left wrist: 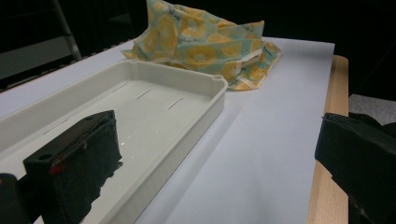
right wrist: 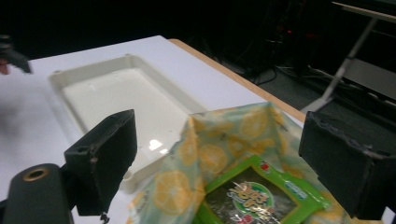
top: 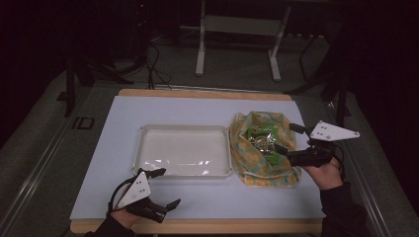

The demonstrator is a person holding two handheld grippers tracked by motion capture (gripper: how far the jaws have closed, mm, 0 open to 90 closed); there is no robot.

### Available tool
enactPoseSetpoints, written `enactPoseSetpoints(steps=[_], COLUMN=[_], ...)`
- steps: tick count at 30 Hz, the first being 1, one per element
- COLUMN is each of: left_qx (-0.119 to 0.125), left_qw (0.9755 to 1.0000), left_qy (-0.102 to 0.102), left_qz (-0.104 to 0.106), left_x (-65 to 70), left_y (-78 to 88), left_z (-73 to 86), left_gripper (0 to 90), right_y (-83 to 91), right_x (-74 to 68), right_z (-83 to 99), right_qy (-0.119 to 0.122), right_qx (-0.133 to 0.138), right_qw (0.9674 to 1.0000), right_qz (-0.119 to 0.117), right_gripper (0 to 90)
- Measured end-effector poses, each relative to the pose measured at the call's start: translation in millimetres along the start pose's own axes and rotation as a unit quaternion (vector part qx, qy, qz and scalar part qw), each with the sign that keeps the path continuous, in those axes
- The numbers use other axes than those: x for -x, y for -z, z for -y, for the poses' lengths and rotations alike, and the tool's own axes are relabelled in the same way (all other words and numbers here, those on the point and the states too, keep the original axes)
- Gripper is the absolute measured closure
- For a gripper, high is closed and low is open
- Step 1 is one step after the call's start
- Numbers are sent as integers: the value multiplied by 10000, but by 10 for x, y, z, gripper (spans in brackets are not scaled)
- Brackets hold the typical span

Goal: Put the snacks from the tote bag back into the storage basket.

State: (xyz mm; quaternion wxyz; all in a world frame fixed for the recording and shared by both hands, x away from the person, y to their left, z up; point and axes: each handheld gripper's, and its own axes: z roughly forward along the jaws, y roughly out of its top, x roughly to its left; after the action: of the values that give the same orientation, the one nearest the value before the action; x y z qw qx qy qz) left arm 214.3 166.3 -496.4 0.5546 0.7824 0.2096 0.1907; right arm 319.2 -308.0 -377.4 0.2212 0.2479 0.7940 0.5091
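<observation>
- High view: the right claw (top: 291, 143) hovers spread open over the patterned bag (top: 247, 163) on the bench (top: 197, 202); the left claw (top: 165, 187) waits open near the white tray (top: 143, 148).
- Left gripper view: jaws wide apart, holding nothing, beside the tray.
- Right gripper view: the green packet (right wrist: 254, 198) lies inside the bag. Reaching seems in hand; next, lower and close on the packet.

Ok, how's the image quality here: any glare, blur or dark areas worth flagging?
High view: the surroundings are very dark, and a glare streak sits on the white tray floor. Left gripper view: the near jaws are soft, the patterned bag fairly sharp. Right gripper view: a small glint on the tray, the green packet slightly blurred, the background nearly black.
</observation>
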Motion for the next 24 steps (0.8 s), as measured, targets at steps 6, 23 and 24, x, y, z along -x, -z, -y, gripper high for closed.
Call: enactPoseSetpoints(steps=[6, 23, 24], left_qx=[-8, -59, -59], left_qw=[10000, 10000, 10000], left_qy=[-2, -20, -20], left_qz=[8, 12, 12], left_x=[1, 8, 8], left_y=[-1, -8, -8], left_z=[-1, 0, 0], left_gripper=[5, 4, 4], right_y=[-78, -337, -337], right_x=[165, 445, 445], right_z=[50, 331, 331], right_qy=[-308, -1081, -1081], right_qx=[-17, -412, -412], right_qw=[9995, 9918, 9918], right_qz=[107, 548, 548], right_gripper=[143, 313, 313])
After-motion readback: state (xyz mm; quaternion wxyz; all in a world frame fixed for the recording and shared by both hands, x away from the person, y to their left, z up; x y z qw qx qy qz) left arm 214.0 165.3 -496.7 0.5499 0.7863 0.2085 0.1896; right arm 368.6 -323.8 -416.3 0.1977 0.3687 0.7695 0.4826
